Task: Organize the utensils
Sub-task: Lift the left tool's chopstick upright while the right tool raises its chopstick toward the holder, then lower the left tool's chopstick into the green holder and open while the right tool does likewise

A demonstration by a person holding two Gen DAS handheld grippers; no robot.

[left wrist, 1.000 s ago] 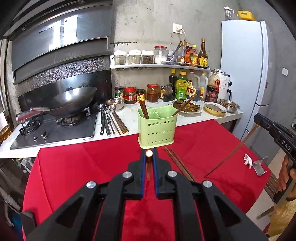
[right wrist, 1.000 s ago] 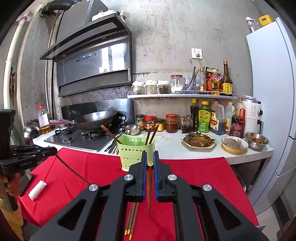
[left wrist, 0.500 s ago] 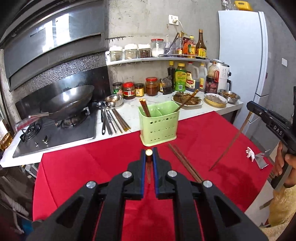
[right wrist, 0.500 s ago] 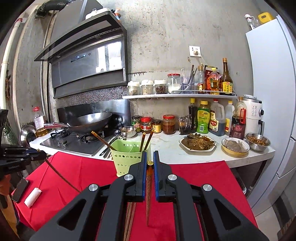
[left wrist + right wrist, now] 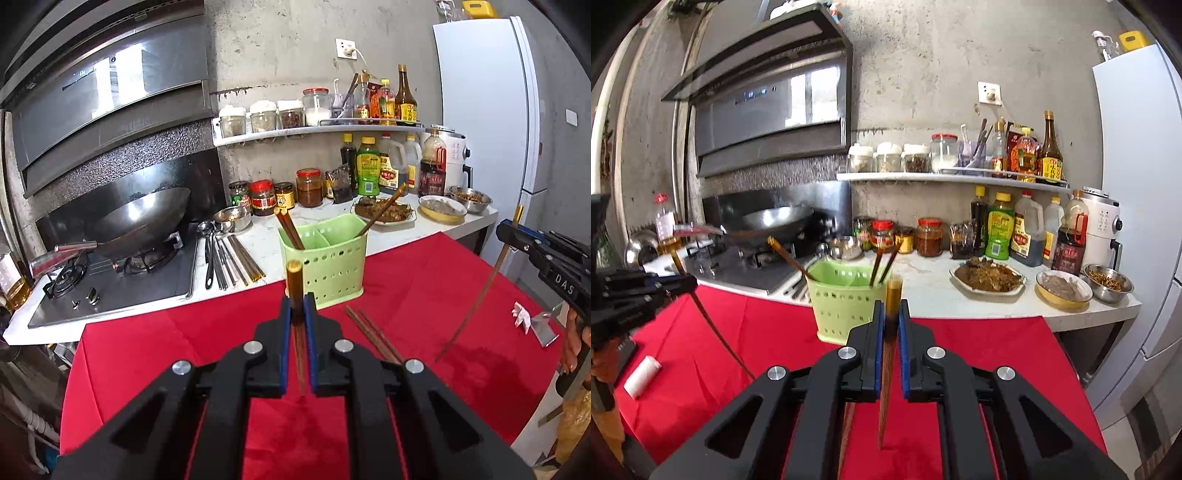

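The utensil holder (image 5: 325,258) stood at the tablecloth's (image 5: 184,339) far edge, chopsticks (image 5: 290,232) inside, loose chopsticks (image 5: 373,336) lying before it, the wok (image 5: 144,218) behind-left, bottles (image 5: 369,170) behind-right.

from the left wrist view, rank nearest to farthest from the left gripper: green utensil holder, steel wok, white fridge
1. Green perforated plastic utensil holder, just ahead of the left gripper on the red cloth.
2. Steel wok, on the stove, far left.
3. White fridge, back right.
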